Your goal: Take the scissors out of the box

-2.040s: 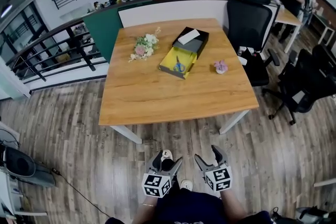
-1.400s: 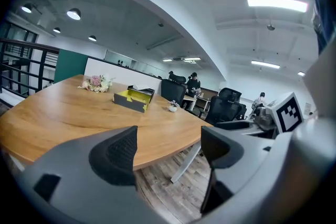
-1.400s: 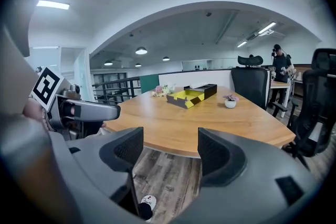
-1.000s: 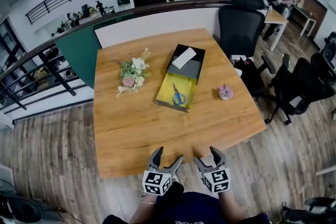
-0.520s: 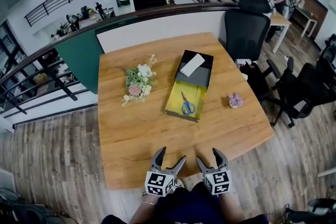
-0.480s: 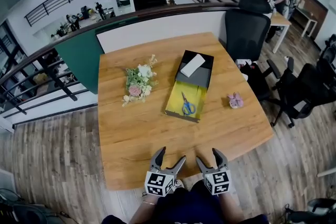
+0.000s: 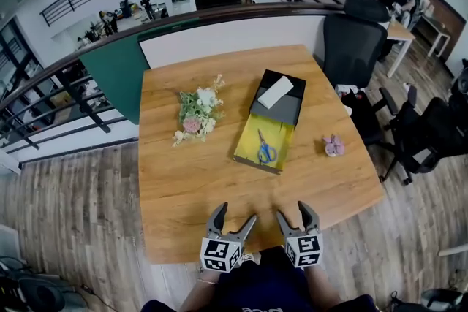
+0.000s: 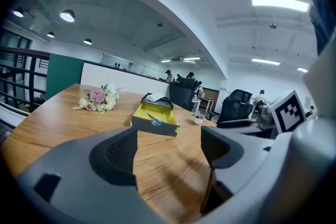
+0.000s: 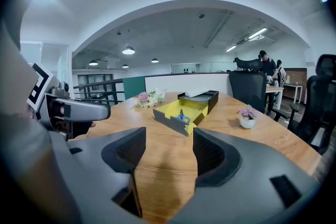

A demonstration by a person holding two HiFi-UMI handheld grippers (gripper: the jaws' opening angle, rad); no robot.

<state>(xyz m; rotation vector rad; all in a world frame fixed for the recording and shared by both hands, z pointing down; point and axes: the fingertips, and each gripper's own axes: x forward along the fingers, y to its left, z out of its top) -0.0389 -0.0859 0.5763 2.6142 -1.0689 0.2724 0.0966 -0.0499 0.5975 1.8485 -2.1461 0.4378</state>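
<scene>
Blue-handled scissors (image 7: 266,150) lie in the yellow-lined tray of an open box (image 7: 247,157) at the middle of the wooden table (image 7: 190,186). The box's black half (image 7: 285,112) lies behind the tray, with a white packet (image 7: 276,92) on it. Both grippers hover at the table's near edge, well short of the box. My left gripper (image 7: 235,215) is open and empty. My right gripper (image 7: 292,212) has its jaws closing a little, with nothing between them. The left gripper view shows the left gripper (image 8: 169,145), scissors (image 8: 156,121) and box (image 8: 155,127) ahead. The right gripper view shows the right gripper (image 9: 164,152), scissors (image 9: 182,117) and box (image 9: 170,124).
A bunch of flowers (image 7: 196,115) lies left of the box. A small pot with a pink flower (image 7: 334,147) stands to its right. A black office chair (image 7: 352,40) is at the table's far right corner, with more chairs and people beyond.
The table has drawn nearer in the head view. Both grippers have come forward from above the floor to the table's near edge. Both remain empty.
</scene>
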